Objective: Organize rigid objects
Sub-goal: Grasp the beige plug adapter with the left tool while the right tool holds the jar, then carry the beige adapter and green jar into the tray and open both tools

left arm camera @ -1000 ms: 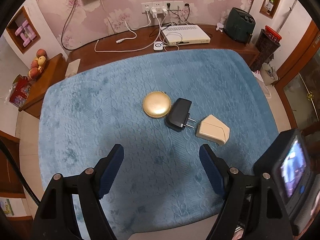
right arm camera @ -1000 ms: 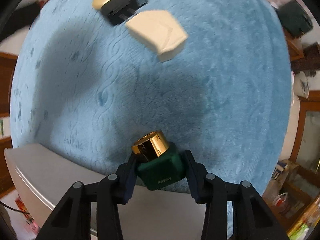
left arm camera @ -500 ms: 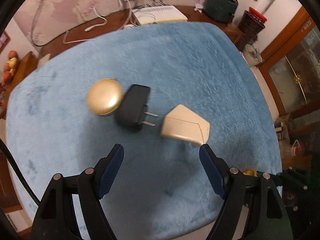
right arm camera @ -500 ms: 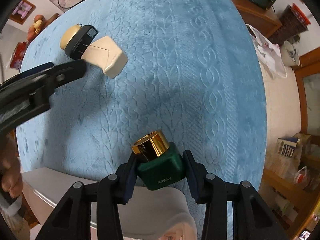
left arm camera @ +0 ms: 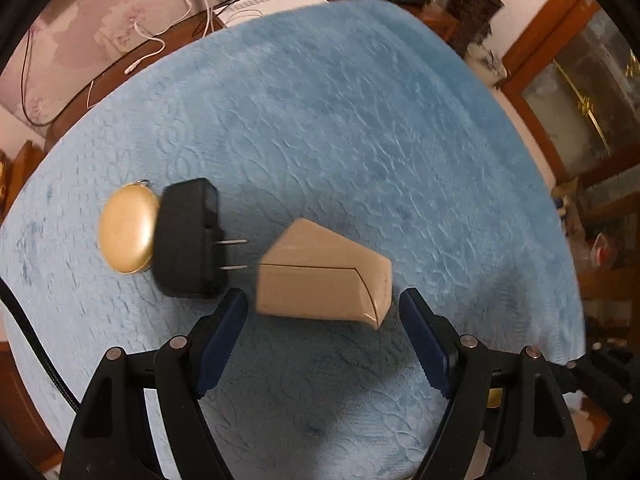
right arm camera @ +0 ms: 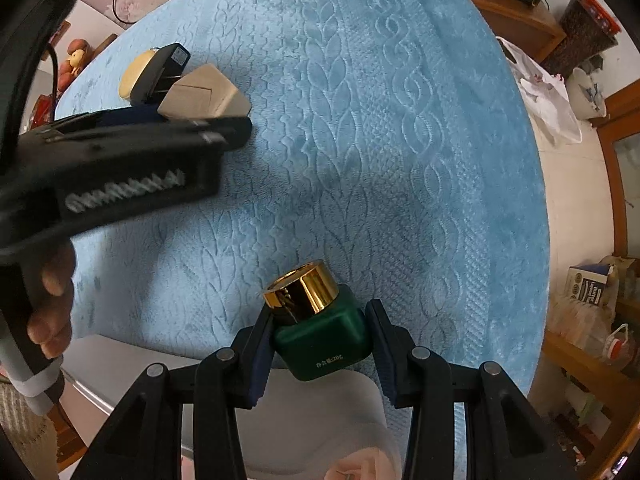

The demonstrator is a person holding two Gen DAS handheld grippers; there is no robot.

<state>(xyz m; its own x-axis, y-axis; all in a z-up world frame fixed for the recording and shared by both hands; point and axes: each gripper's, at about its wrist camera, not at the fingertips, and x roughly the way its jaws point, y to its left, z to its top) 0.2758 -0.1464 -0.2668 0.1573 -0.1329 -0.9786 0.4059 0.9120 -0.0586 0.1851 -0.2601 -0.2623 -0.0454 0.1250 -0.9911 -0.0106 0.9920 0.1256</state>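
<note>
A beige wedge-shaped box (left arm camera: 324, 276) lies on the blue blanket (left arm camera: 360, 140), with a black plug adapter (left arm camera: 186, 240) and a round gold compact (left arm camera: 126, 233) in a row to its left. My left gripper (left arm camera: 324, 312) is open, its fingertips just short of the beige box on either side. My right gripper (right arm camera: 318, 336) is shut on a green jar with a gold cap (right arm camera: 316, 320), held near the blanket's front edge. The beige box (right arm camera: 200, 94), the adapter (right arm camera: 160, 72) and the left gripper (right arm camera: 132, 152) also show in the right wrist view.
A wooden sideboard (left arm camera: 120, 64) behind the blanket carries a white box (left arm camera: 272, 2), cables and a power strip. A dark basket (left arm camera: 476, 8) and a glass-door cabinet (left arm camera: 580, 92) stand at the right. A pale surface (right arm camera: 312, 424) lies under the right gripper.
My left gripper has moved forward and down toward the beige box, which now sits between its fingertips. My right gripper still holds the green jar and has shifted little.
</note>
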